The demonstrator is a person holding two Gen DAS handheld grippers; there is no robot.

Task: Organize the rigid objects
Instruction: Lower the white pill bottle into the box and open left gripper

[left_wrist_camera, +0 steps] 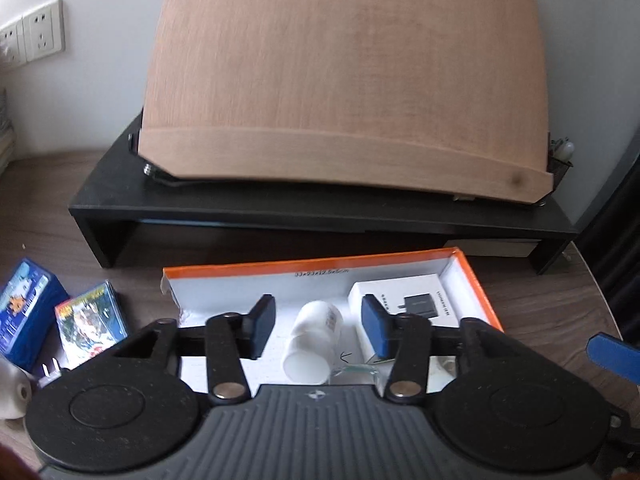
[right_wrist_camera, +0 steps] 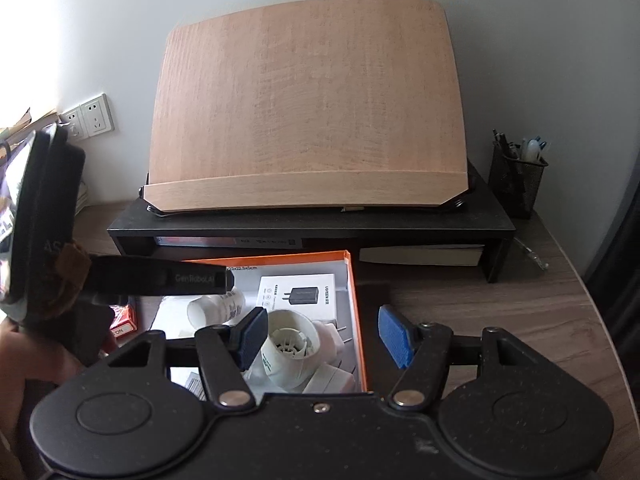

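An orange-rimmed white box point(left_wrist_camera: 476, 276) point(right_wrist_camera: 354, 304) lies on the desk. In it lie a white bottle point(left_wrist_camera: 314, 344) point(right_wrist_camera: 218, 306), a white charger carton point(left_wrist_camera: 404, 300) point(right_wrist_camera: 298, 292), a white fan-like part point(right_wrist_camera: 288, 350) and white plugs point(right_wrist_camera: 332, 380). My left gripper point(left_wrist_camera: 318, 326) is open and empty, just above the bottle. My right gripper point(right_wrist_camera: 324, 338) is open and empty over the box's right edge. Two card boxes point(left_wrist_camera: 92, 326) point(left_wrist_camera: 26, 312) and a white plug point(left_wrist_camera: 48, 372) lie left of the box.
A tilted wooden board point(right_wrist_camera: 308, 112) stands on a black riser shelf point(right_wrist_camera: 320, 224) behind the box. A mesh pen cup point(right_wrist_camera: 516, 180) stands at the right. Wall sockets point(left_wrist_camera: 36, 32) are at the left. A red box point(right_wrist_camera: 124, 322) lies left of the orange box.
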